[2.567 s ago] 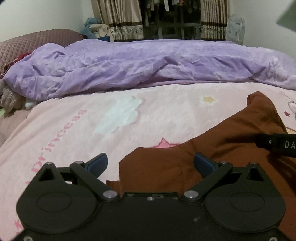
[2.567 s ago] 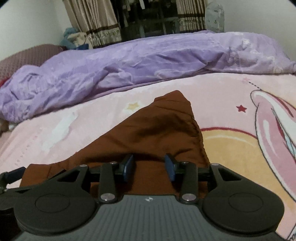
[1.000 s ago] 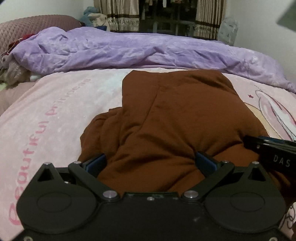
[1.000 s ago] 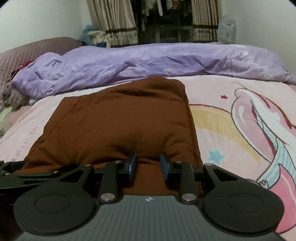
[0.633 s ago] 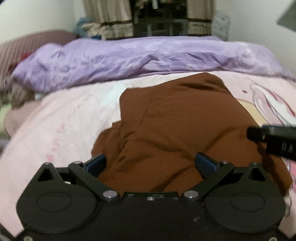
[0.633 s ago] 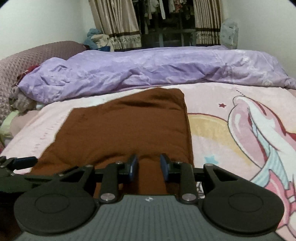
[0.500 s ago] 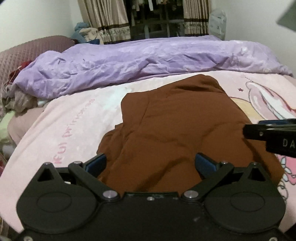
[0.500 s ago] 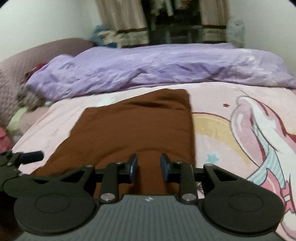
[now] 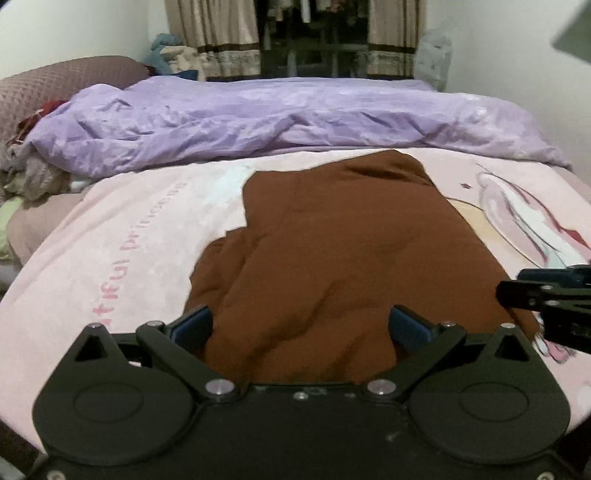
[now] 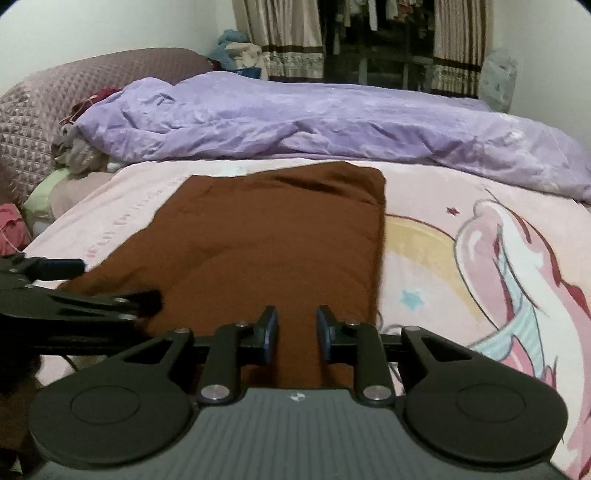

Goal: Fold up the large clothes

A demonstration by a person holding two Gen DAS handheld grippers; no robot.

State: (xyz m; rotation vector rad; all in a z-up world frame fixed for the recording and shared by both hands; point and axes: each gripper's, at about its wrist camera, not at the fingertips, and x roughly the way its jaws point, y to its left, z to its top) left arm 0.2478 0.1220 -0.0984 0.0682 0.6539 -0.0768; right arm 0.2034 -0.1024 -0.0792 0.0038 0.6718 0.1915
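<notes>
A large brown garment (image 9: 343,251) lies spread on the pink printed bedsheet (image 9: 122,229), its left side rumpled. In the right wrist view the brown garment (image 10: 266,240) looks flat with a straight right edge. My left gripper (image 9: 301,325) stands wide open over the garment's near edge, with brown cloth between its fingers but clear of the pads. My right gripper (image 10: 295,328) has a narrow gap and its jaws are closing. Cloth shows between them, and I see no pad pressing on it. Each gripper also shows in the other's view: right gripper (image 9: 513,286), left gripper (image 10: 118,280).
A crumpled purple duvet (image 9: 280,122) runs across the far side of the bed. A quilted mauve headboard (image 10: 55,110) and a heap of clothes (image 10: 79,155) are at the left. Curtains (image 9: 210,33) hang behind. The sheet's cartoon print (image 10: 509,266) lies right of the garment.
Both grippers have drawn back and risen, so more of the bed shows. The garment stayed put on the sheet. The right gripper's gap has narrowed slightly.
</notes>
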